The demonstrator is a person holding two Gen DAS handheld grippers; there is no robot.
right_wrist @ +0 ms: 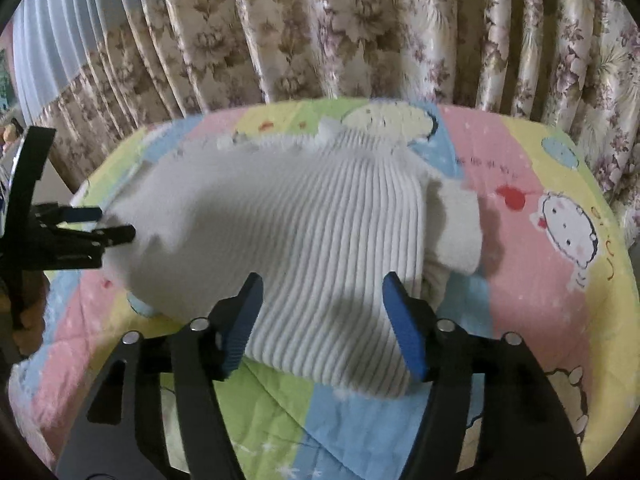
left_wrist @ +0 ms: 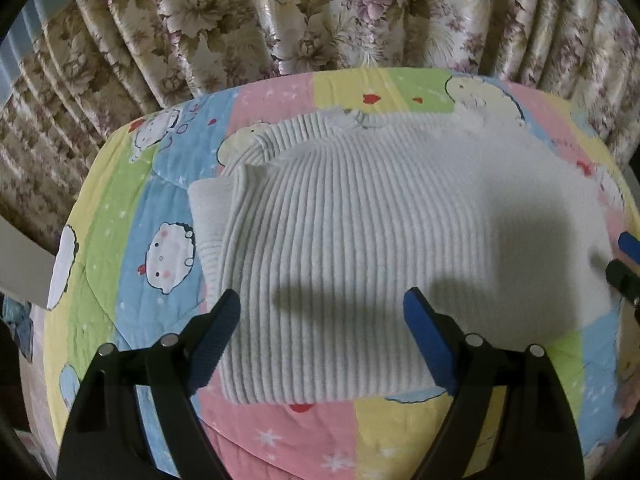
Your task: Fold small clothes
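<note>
The white ribbed sweater (left_wrist: 360,248) lies folded mid-quilt (left_wrist: 120,240), with bare patchwork around every edge and floral curtains (left_wrist: 280,20) behind. Left claw (left_wrist: 320,312) and right claw (right_wrist: 322,296) both gape wide over its near hem, gripping nothing.

The folded sweater (left_wrist: 360,248) lies on the quilt (left_wrist: 120,240), with the curtain (left_wrist: 280,12) behind at twelve o'clock.

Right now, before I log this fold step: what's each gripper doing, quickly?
Left gripper: open, jaws spread over the white ribbed sweater, gripping nothing.
Right gripper: open, jaws spread above the sweater's near edge, holding nothing.
</note>
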